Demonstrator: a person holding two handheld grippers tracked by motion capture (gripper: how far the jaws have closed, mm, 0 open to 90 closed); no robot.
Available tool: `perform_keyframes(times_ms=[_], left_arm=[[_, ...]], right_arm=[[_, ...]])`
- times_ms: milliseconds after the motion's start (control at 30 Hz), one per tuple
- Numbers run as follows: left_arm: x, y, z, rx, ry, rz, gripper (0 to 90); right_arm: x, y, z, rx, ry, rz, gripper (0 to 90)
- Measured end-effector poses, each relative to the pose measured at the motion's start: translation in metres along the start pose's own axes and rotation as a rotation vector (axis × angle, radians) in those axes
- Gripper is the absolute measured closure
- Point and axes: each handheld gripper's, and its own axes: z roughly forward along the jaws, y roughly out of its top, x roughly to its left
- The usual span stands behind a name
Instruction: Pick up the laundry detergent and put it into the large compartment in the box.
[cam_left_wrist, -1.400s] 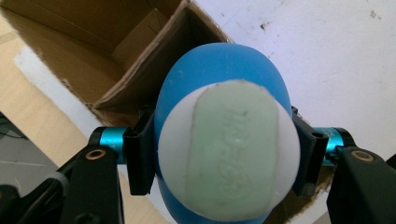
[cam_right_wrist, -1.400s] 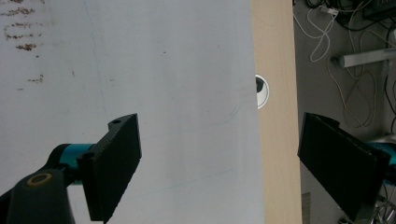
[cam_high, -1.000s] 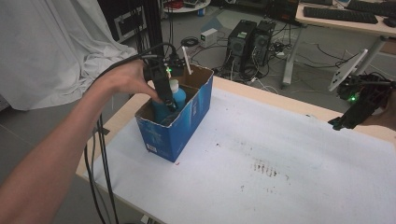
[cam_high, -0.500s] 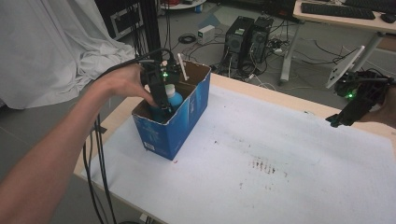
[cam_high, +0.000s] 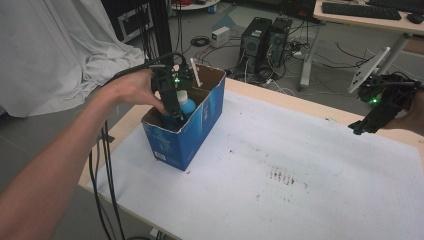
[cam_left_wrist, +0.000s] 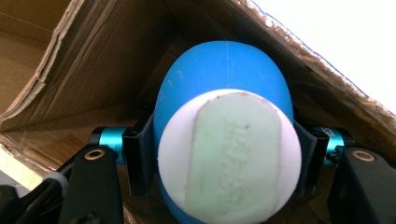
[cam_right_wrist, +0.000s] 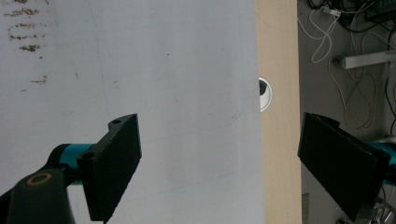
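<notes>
A blue bottle with a white cap sits inside an open blue cardboard box at the table's left. My left gripper reaches down into the box, shut on the blue bottle; in the left gripper view both pads press on its sides just below the cap. My right gripper hovers at the table's far right edge, and in the right gripper view my right gripper stands open with nothing between its jaws, above the white sheet.
A white sheet with dark smudges covers the wooden table. The box's brown inner walls close in around the bottle. Computer towers, cables and another desk stand beyond the table; a white cloth hangs at left.
The left hand and gripper have shifted slightly within the box, still holding the bottle. The right gripper has stayed in place.
</notes>
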Motion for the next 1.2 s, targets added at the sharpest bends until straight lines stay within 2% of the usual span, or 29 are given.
perform_keyframes(times_ms=[433, 1200], left_arm=[[-0.0016, 0.0017, 0.0004, 0.018, 0.009, -0.006, 37.3], [-0.0007, 0.0019, -0.0067, 0.028, 0.003, -0.024, 27.0]], right_arm=[[0.0002, -0.0018, -0.0011, 0.004, 0.002, 0.013, 12.6], [0.0004, -0.0048, -0.0027, 0.000, 0.006, 0.011, 12.6]])
